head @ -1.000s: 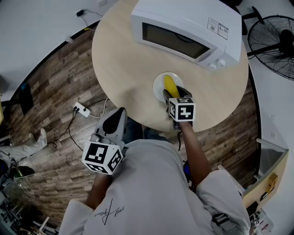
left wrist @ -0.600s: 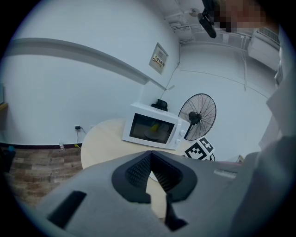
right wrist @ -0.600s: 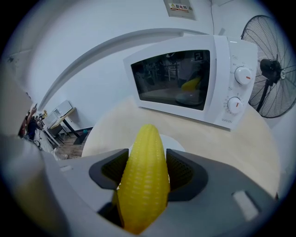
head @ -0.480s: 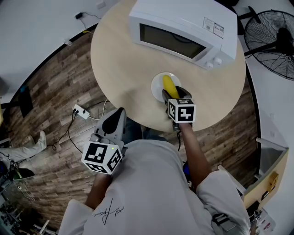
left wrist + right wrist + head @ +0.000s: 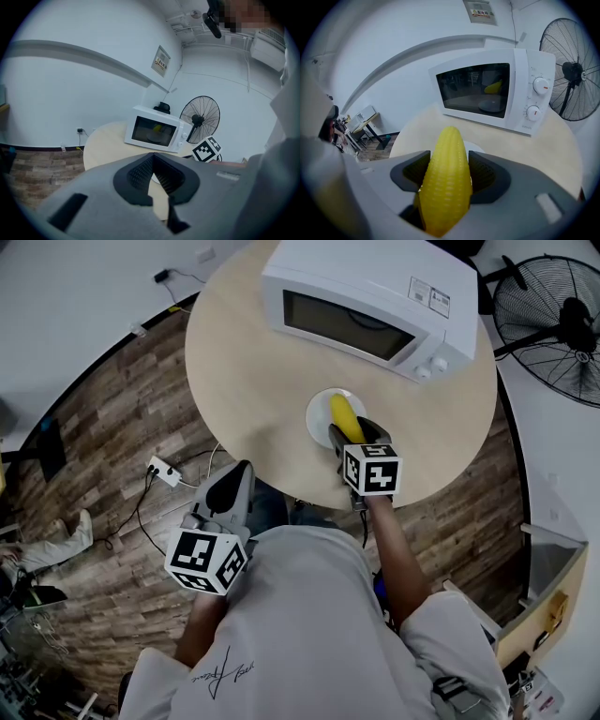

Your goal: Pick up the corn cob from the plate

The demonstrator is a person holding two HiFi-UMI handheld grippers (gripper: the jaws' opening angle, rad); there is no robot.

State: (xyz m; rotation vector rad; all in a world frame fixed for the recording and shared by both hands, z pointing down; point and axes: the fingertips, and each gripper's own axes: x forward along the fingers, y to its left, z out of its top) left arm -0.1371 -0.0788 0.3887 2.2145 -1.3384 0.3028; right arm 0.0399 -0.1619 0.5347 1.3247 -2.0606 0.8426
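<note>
Little has shifted over the last second: the right gripper (image 5: 354,432) sits in nearly the same place above the table's near edge, jaws closed on the corn cob (image 5: 342,415) as before, while the left gripper (image 5: 239,474) has drifted only slightly down and to the left.

Wood-plank floor (image 5: 112,427) fills the lower left of the head view. A round, pale wooden table (image 5: 253,381) stands on it. At the table's far side sits a white microwave (image 5: 375,296), door shut, two knobs on its right panel. A black pedestal fan (image 5: 553,315) stands off the table, to the microwave's right.

The person, in a light shirt (image 5: 300,615), stands at the table's near edge with both arms out in front. The left gripper hangs off the table, over the floor, well apart from the plate; in the left gripper view its jaws meet at the tips with nothing between them. The right gripper reaches over the small white plate (image 5: 319,413), which lies in front of the microwave. In the right gripper view both ribbed pads (image 5: 485,173) press on the sides of the yellow cob, whose pointed end sticks out past them towards the microwave. Whether the cob still touches the plate cannot be told.

A white power strip (image 5: 166,465) lies on the floor, left of the table.
</note>
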